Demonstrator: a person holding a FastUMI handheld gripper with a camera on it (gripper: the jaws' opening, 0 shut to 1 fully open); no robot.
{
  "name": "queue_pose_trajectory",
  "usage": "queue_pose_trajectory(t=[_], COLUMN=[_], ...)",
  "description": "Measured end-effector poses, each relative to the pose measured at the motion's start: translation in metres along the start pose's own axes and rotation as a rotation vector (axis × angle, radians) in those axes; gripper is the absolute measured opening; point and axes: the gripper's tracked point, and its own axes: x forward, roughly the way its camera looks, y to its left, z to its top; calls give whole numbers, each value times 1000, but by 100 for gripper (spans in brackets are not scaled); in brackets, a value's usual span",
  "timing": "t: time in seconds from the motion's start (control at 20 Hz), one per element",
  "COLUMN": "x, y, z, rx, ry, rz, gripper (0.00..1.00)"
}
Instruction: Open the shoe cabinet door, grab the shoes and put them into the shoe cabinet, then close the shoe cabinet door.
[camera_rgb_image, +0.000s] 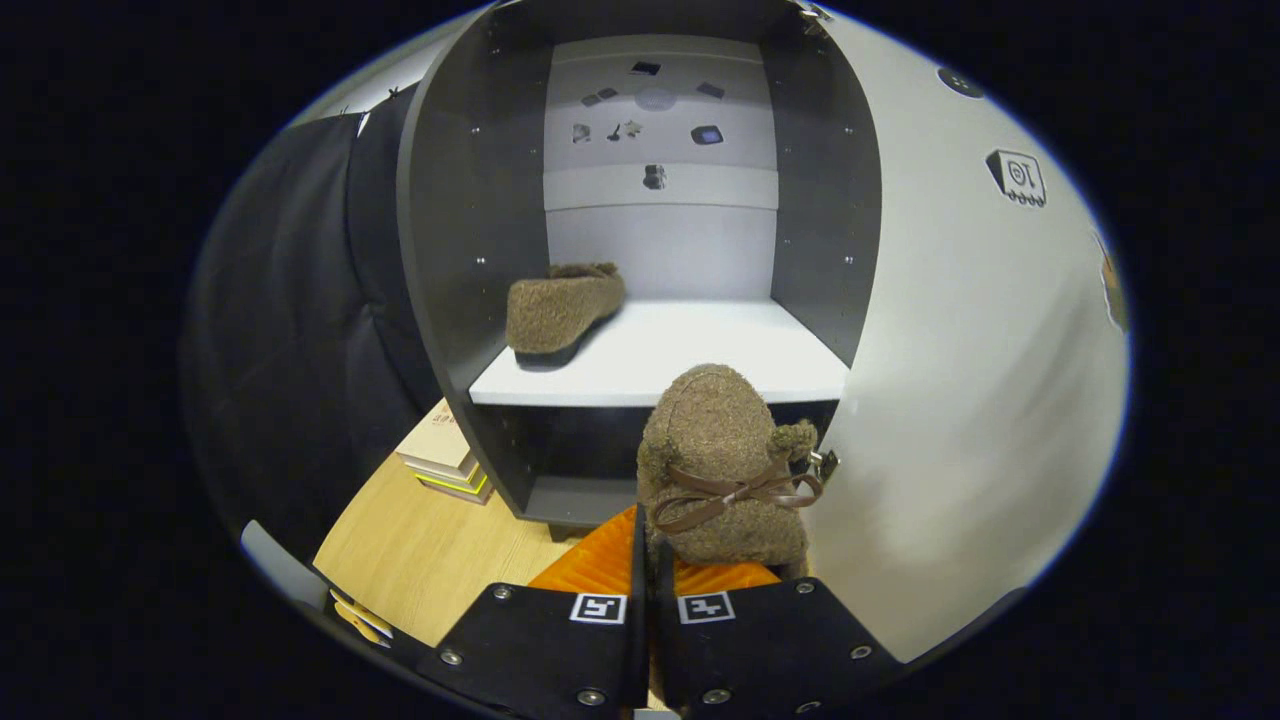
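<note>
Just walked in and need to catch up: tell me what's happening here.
A person is loading a pair of fuzzy brown shoes into an open shoe cabinet with a handheld gripper. Its fingers are closed on the second shoe, the one with a brown bow, holding it in front of the cabinet just below the white shelf. The first shoe already sits on that shelf, toward its left side. The cabinet door stands open to the right, so closing it remains.
</note>
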Motion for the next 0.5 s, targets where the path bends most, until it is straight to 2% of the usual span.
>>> queue_pose_trajectory(t=[0.25, 0.5], x=[29, 67], y=[-12, -17], z=[69, 113], rx=[-27, -37], ry=[-52, -66], rz=[-8, -4], gripper=[5, 5])
